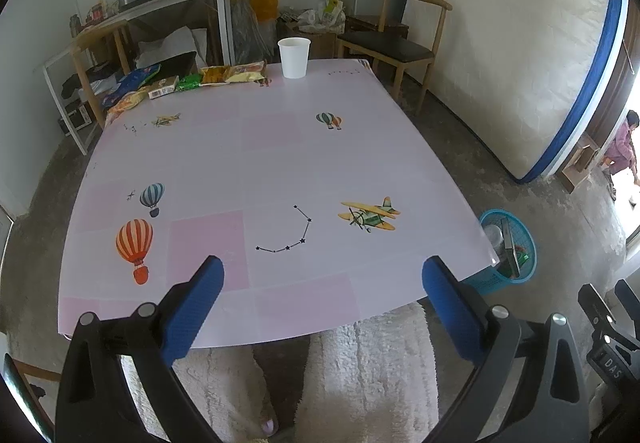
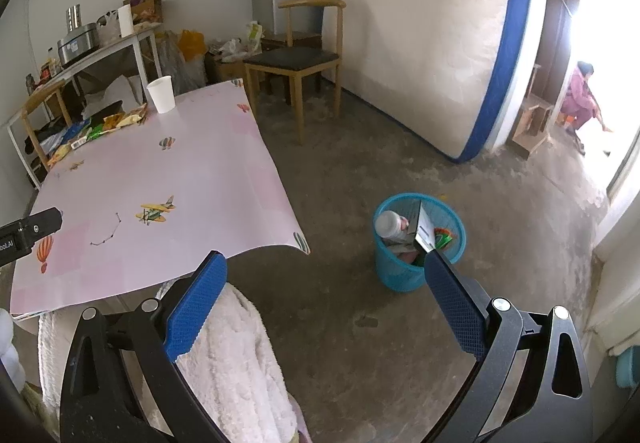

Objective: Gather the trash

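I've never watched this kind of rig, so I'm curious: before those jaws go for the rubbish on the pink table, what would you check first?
1. Left gripper jaws wide apart, holding nothing: ok.
2. Right gripper jaws wide apart, holding nothing: ok.
3. Row of colourful snack wrappers visible at the table's far edge: ok.
4. White paper cup stands upright beside them; whether it holds liquid: cannot tell.
5. Blue mesh waste basket on the floor, partly filled, room left: ok.
6. Pink tablecloth bare between jaws and wrappers: ok.
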A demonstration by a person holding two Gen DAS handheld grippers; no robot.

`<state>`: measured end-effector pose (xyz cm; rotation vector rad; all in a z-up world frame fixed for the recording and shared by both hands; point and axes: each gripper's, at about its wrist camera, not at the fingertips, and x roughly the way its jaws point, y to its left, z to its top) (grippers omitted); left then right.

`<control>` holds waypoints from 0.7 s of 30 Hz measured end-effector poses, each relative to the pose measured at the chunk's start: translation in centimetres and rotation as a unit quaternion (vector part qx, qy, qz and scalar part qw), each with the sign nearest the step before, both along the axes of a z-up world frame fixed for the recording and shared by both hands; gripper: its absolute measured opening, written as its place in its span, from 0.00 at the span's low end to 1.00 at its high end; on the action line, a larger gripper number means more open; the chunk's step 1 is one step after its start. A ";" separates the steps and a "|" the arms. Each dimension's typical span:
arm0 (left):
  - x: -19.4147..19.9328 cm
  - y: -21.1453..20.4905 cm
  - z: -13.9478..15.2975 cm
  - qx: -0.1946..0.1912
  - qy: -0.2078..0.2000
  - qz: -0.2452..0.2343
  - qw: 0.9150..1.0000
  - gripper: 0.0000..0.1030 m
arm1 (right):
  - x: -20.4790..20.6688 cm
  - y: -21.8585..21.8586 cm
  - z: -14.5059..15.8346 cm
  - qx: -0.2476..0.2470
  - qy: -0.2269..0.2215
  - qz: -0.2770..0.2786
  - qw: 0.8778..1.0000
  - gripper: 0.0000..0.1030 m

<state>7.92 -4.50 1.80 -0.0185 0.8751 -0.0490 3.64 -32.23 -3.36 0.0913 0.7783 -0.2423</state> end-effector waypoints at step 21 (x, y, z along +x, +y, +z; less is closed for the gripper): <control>0.4 0.9 0.0 -0.011 -0.002 0.008 1.000 0.94 | 0.4 0.4 0.1 -0.008 0.003 0.006 1.000 0.92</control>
